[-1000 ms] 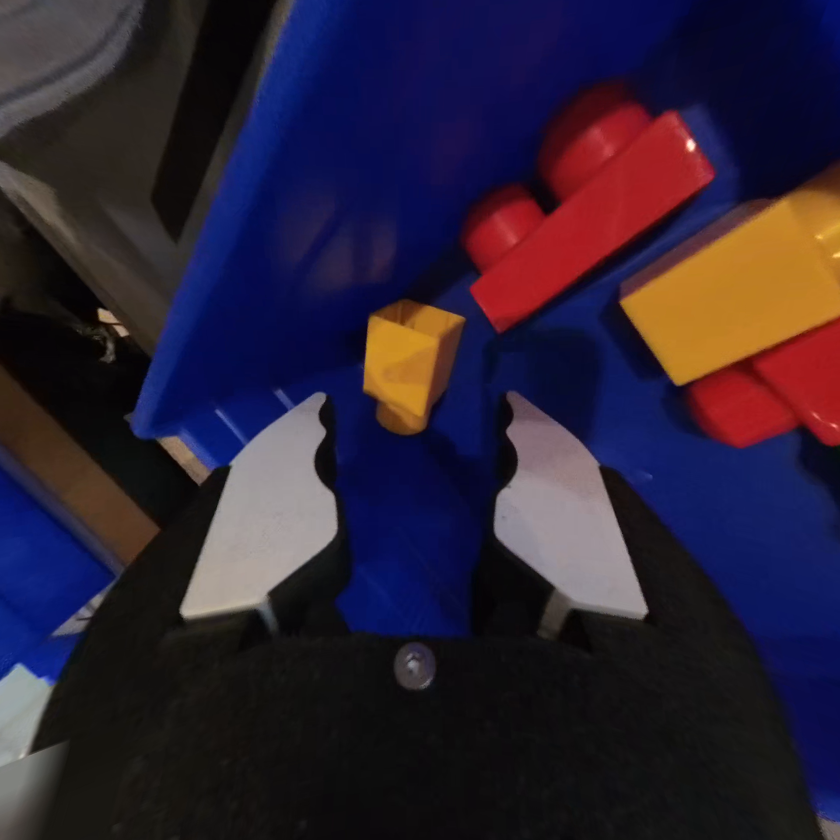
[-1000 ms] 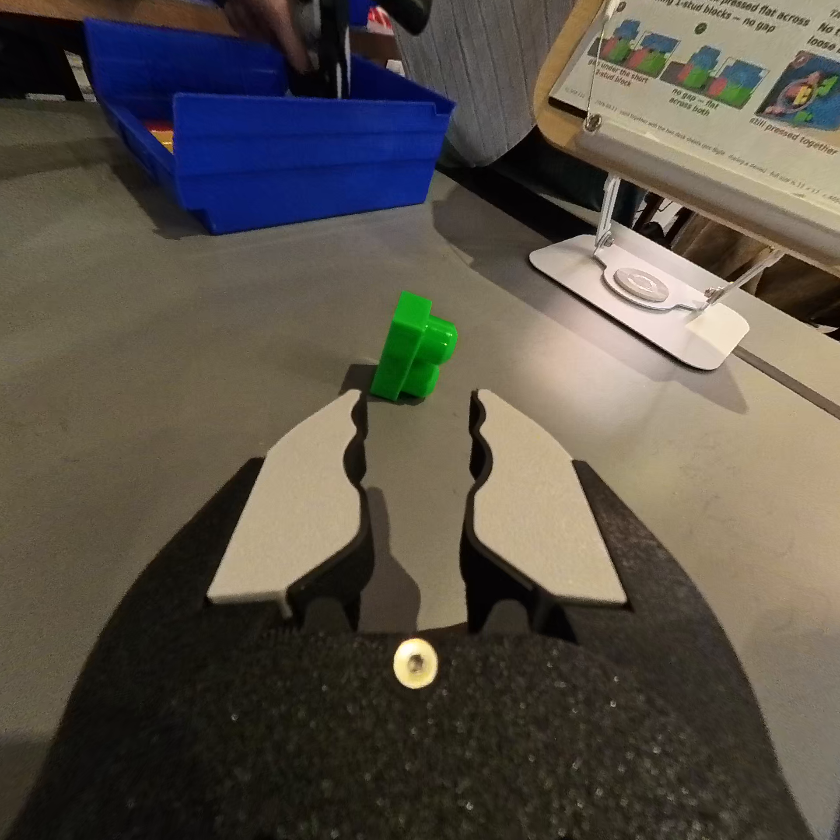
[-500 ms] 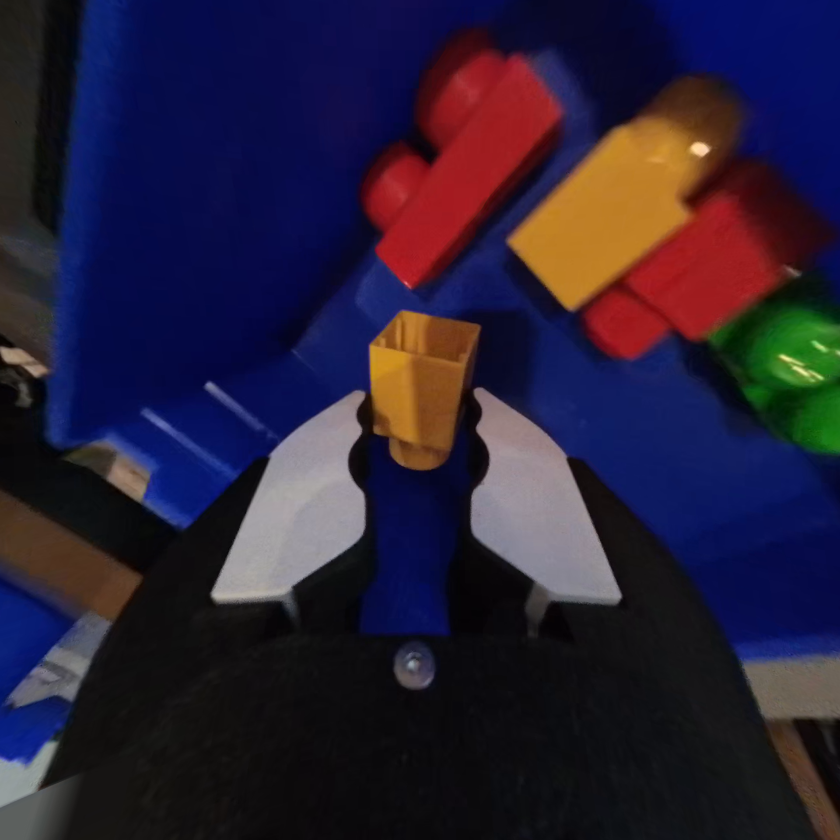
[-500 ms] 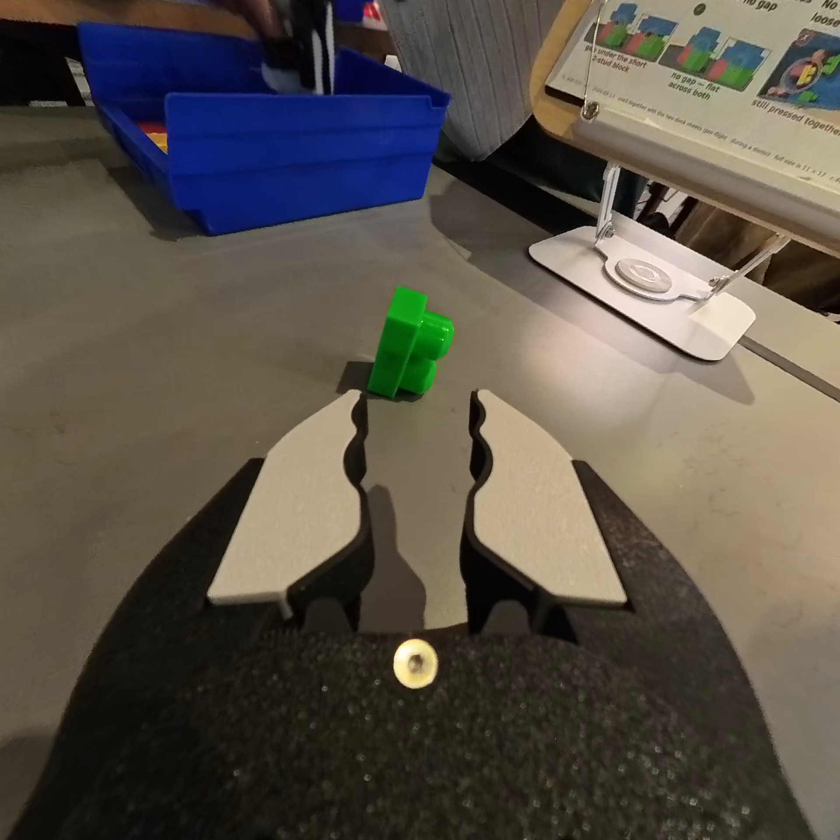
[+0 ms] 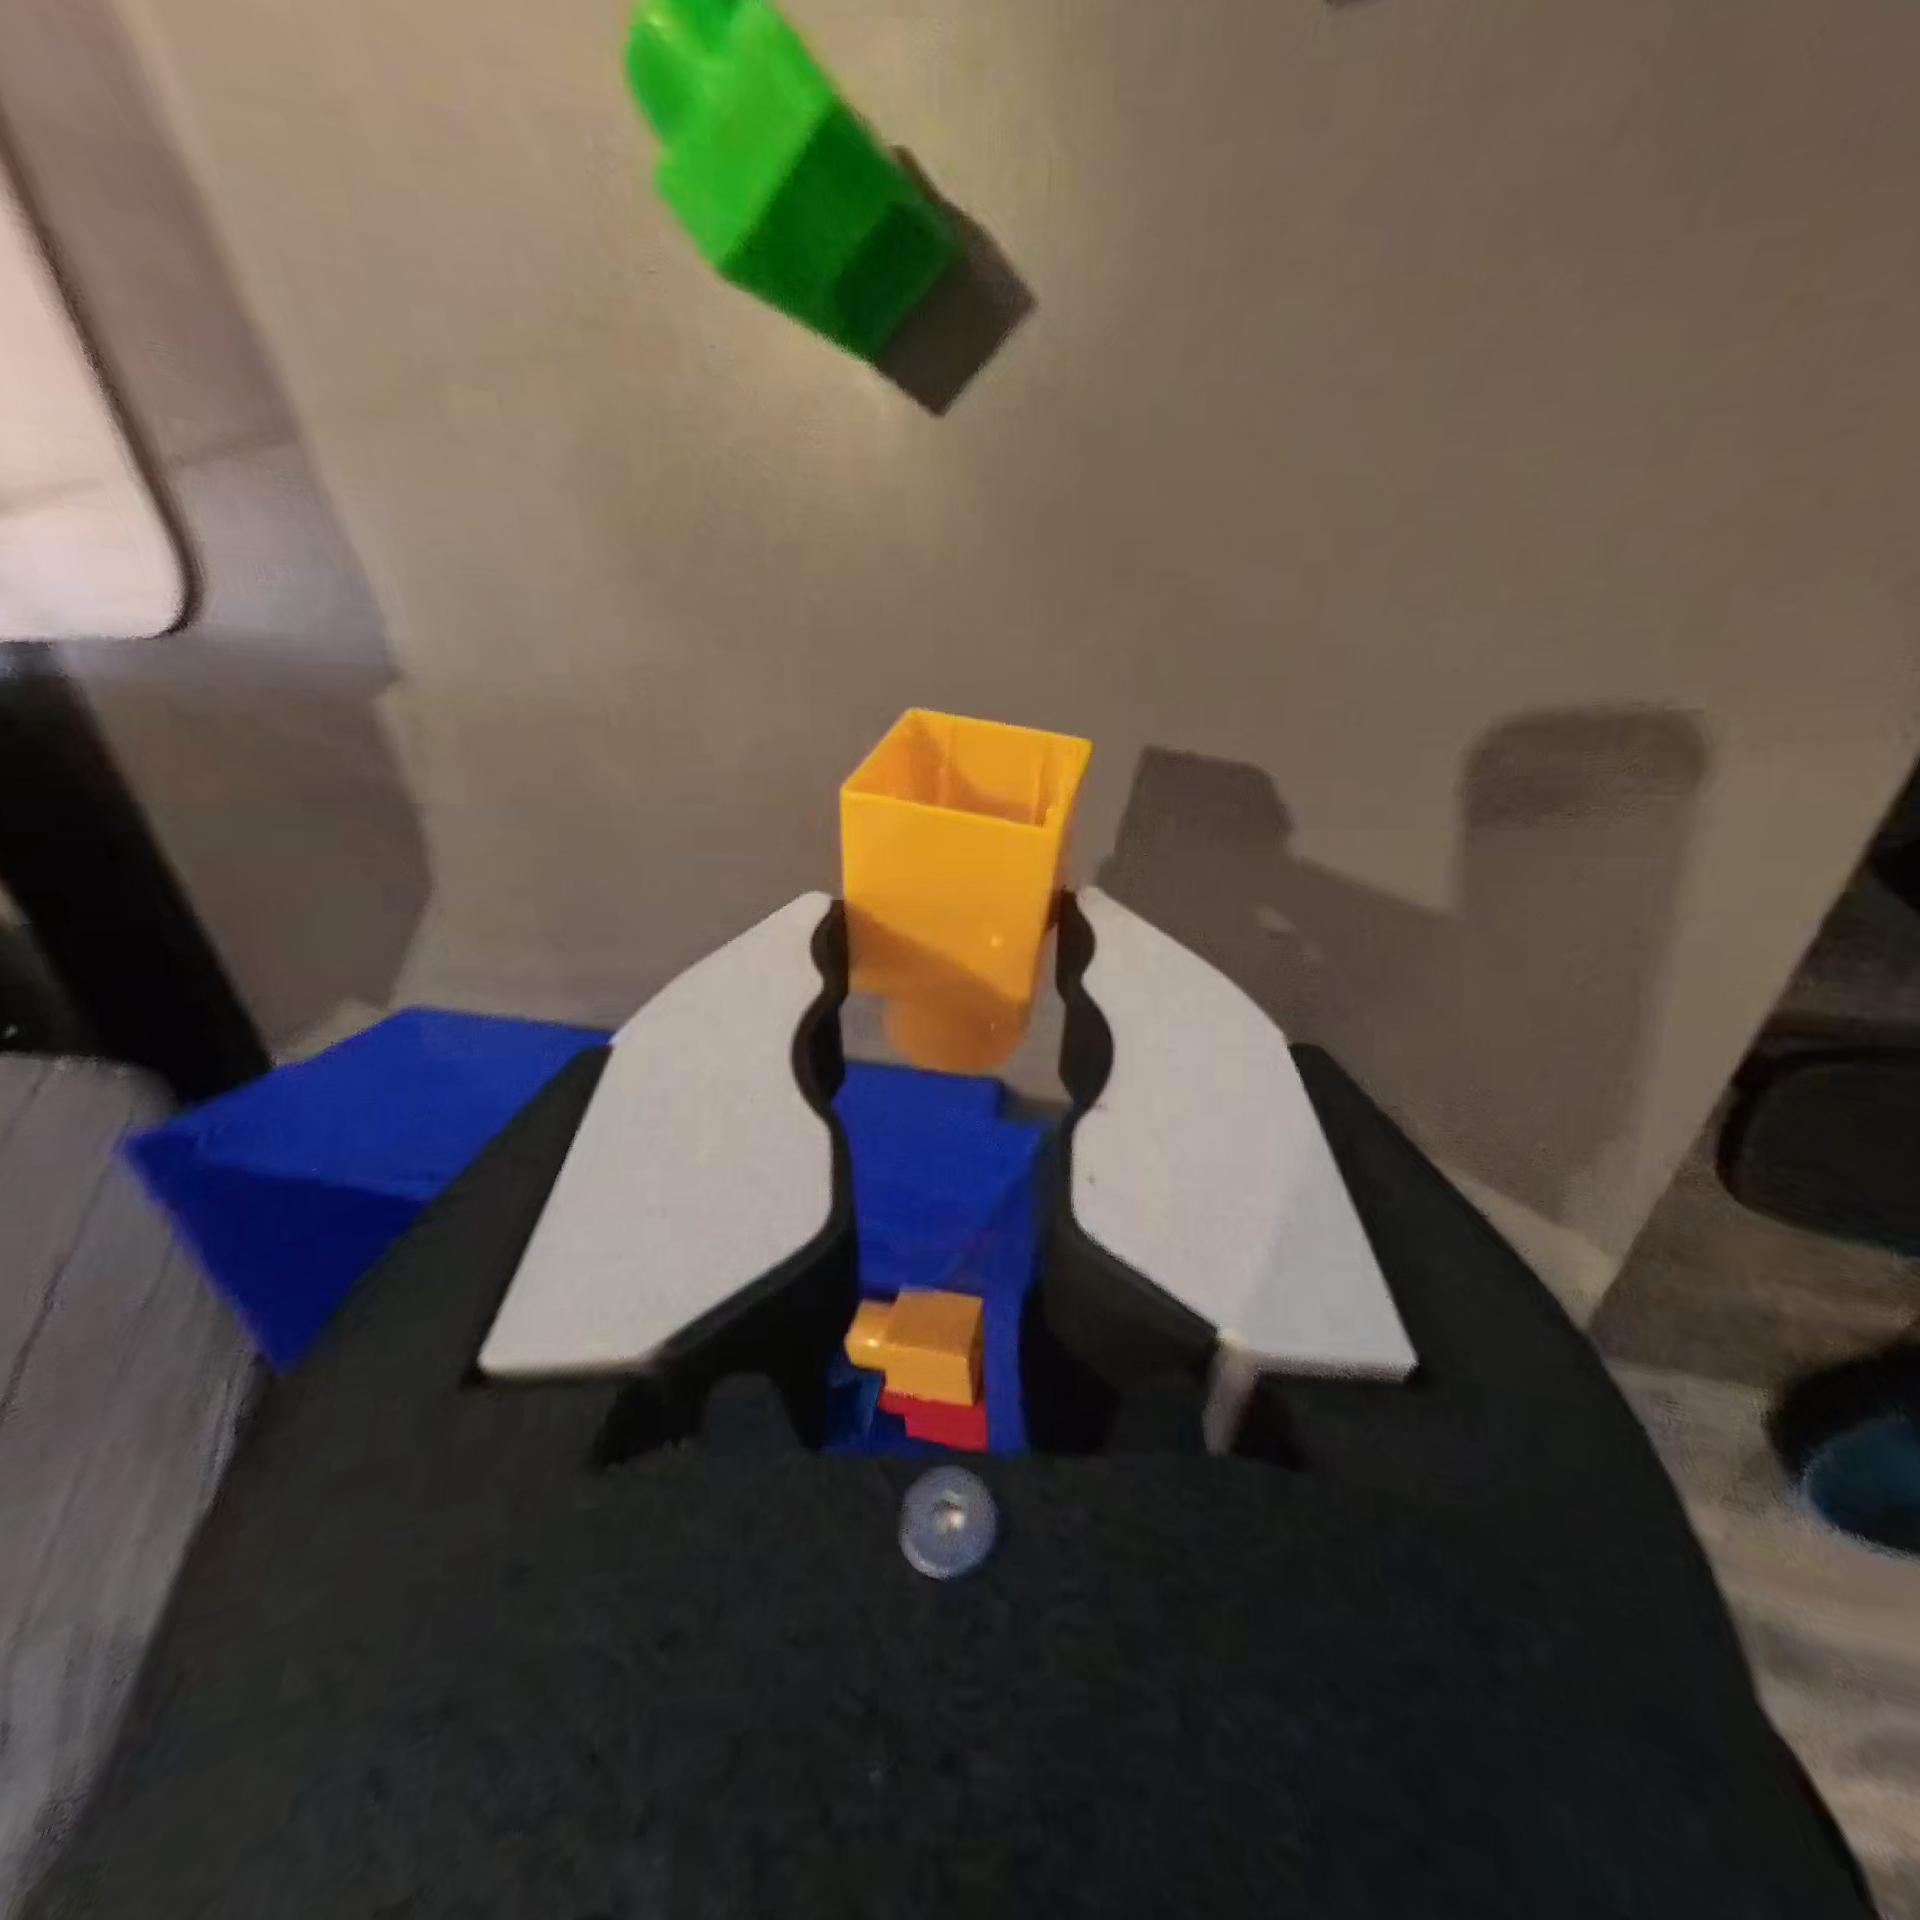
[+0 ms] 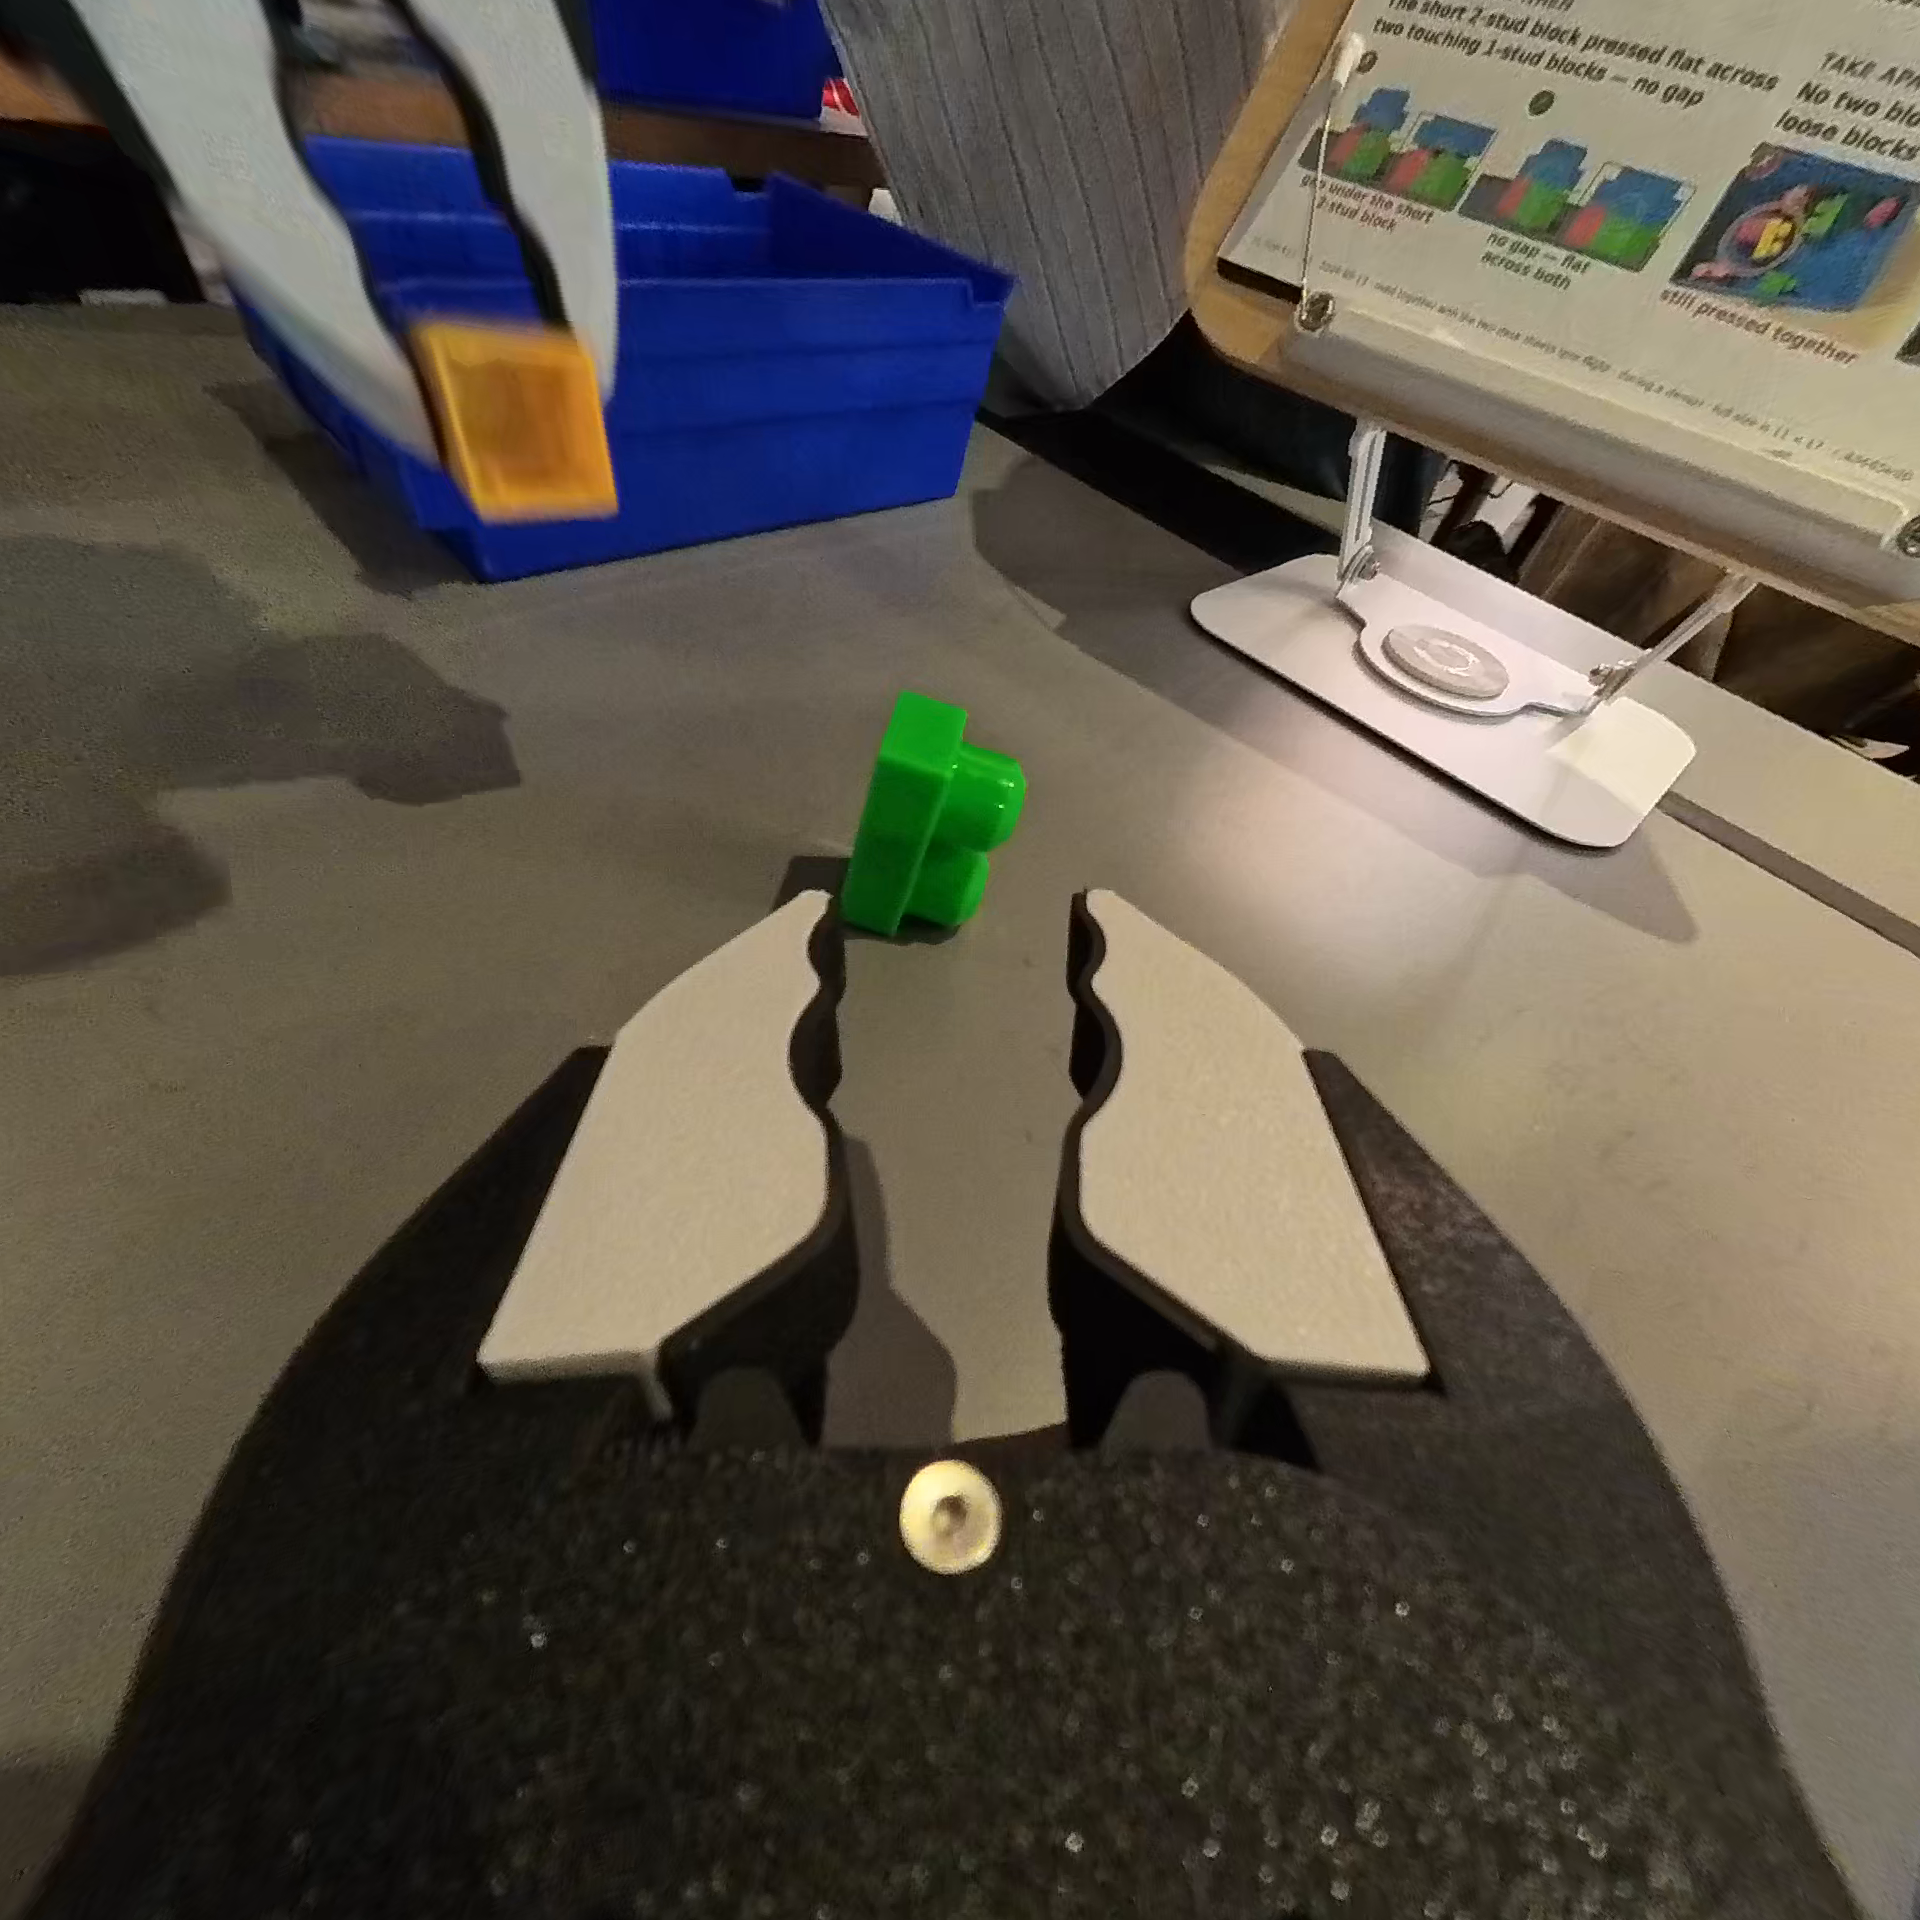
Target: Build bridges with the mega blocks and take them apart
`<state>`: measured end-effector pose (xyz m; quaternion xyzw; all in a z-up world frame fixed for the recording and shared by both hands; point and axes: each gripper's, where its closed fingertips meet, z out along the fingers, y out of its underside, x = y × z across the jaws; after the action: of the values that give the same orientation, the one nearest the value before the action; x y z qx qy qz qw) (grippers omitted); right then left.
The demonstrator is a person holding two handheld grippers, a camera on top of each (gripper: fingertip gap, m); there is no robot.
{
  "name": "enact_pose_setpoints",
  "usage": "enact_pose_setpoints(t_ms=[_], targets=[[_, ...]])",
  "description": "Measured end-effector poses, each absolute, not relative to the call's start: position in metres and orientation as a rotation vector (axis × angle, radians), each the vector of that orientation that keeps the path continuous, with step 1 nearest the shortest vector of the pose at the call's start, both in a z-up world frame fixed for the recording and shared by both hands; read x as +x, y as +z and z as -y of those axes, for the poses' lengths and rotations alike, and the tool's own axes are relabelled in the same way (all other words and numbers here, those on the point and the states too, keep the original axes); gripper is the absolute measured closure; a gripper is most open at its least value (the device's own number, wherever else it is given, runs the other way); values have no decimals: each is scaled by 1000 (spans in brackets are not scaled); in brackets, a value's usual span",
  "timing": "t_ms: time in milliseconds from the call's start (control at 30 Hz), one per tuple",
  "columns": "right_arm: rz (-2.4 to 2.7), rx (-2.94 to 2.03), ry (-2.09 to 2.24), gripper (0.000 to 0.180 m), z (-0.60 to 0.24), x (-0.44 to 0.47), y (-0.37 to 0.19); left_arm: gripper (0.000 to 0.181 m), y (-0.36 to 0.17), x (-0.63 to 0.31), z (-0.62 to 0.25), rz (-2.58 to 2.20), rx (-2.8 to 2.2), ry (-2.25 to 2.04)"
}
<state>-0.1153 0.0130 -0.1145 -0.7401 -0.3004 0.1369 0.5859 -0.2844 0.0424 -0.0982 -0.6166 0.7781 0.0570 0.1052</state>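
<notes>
- Since half a second ago the left gripper (image 5: 951, 914) has come up out of the blue bin (image 5: 312, 1153) with the orange one-stud block (image 5: 951, 883), and now holds it in the air over the grey table (image 6: 1351, 1039); before, bin floor and loose blocks filled its view.
- Its fingers are clamped on the orange block's sides, hollow underside facing away from the camera, stud pointing back toward the palm.
- In the right wrist view that same gripper shows at the far left, blurred, in front of the bin, the orange block at its tips.
- Down between the left fingers a few orange and red blocks (image 5: 920, 1371) lie in the bin (small and partly hidden).
- The green two-stud block (image 6: 925, 821) lies on its side on the table, studs pointing right, just beyond the right gripper (image 6: 951, 925).
- The right gripper's fingers are apart with nothing between them, hovering low over the table; the green block sits just beyond its left fingertip.
- At the far right stands an instruction sheet on a metal stand (image 6: 1455, 665).
</notes>
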Motion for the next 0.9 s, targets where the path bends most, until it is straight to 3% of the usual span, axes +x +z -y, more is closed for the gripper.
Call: enact_pose_setpoints(t_ms=[200, 567, 733, 900], targets=[[690, -1727, 319, 139, -13, -112, -114, 143, -164, -266, -41, -2385, -1916, 231], [700, -1733, 318, 139, -12, -113, -116, 139, -182, -256, -46, -2321, -1891, 251], [690, -1733, 347, 139, -11, -113, -115, 113, -107, -277, -38, -1947, -1913, -55], [706, -1734, 342, 139, -10, -116, -116, 102, 0, -369, -51, -1061, -1812, -181]])
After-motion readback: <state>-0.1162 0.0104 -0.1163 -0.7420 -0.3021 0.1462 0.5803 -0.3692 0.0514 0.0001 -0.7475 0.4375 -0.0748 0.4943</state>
